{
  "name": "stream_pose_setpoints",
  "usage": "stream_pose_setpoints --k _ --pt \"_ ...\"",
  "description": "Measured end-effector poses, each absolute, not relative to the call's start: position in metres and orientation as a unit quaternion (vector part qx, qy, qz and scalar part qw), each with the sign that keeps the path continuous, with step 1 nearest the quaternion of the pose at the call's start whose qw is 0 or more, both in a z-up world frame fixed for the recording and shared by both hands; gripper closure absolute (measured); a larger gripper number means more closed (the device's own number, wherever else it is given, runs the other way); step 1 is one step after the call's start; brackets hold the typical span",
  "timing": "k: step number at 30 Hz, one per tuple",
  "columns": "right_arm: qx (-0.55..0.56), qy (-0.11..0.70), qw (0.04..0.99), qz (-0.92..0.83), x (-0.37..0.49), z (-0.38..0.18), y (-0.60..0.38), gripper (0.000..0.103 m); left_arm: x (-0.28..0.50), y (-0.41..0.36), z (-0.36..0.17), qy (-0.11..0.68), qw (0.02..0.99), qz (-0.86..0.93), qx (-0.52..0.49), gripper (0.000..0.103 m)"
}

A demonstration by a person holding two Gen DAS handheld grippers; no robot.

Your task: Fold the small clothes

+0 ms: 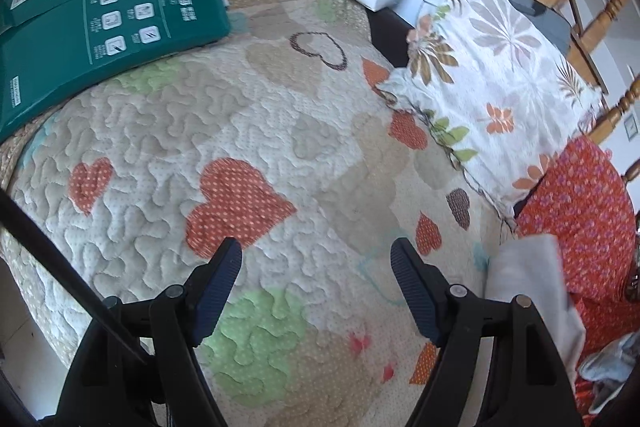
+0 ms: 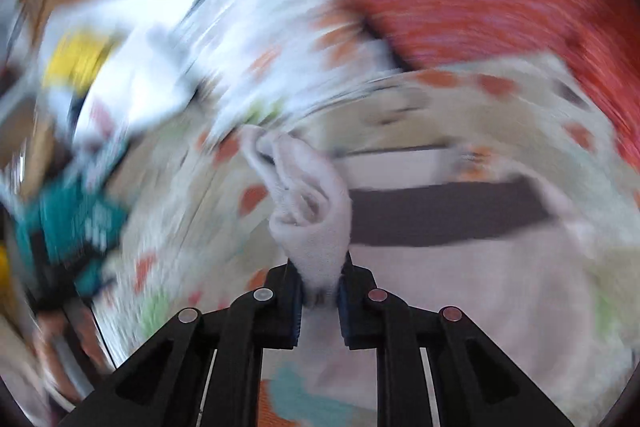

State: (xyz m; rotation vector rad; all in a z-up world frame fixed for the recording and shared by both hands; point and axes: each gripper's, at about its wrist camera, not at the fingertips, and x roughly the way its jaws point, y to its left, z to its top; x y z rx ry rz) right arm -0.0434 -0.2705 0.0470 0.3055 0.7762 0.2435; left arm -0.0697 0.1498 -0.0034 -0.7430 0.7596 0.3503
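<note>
A quilt (image 1: pixel 168 131) with hearts fills the middle. A green packet (image 1: pixel 100 23) lies on its far left corner. A leafy pillow (image 1: pixel 496 83) sits on its right edge.

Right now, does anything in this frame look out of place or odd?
Only the right wrist view: it is heavily motion-blurred. The right gripper is shut on a bunched pale pink garment. The left gripper hovers open over the heart-patterned quilt, holding nothing. No spill or damage shows.
</note>
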Motion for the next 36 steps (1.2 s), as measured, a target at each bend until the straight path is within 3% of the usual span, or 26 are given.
stream_pose_setpoints --k 4,11,23,27,36 --pt "0.215 0.375 0.901 0.026 -0.088 0.024 -0.378 0.090 -0.064 0.126 -0.006 0.376 0.852 0.147 -0.334 0.027" --pt "0.321 0.427 0.845 -0.008 -0.126 -0.055 -0.448 0.089 -0.053 0.082 -0.012 0.401 0.858 0.113 -0.300 0.027" --pt "0.306 0.386 0.868 -0.058 -0.137 -0.012 -0.486 0.062 -0.044 0.032 -0.022 0.435 0.861 0.055 -0.257 0.027" --pt "0.283 0.405 0.868 -0.038 -0.091 -0.005 -0.488 0.050 -0.040 -0.005 -0.018 0.442 0.865 0.004 -0.238 0.027" --pt "0.279 0.491 0.826 -0.012 0.038 -0.048 -0.476 0.043 0.000 -0.150 -0.028 0.485 0.829 -0.196 -0.198 0.027"
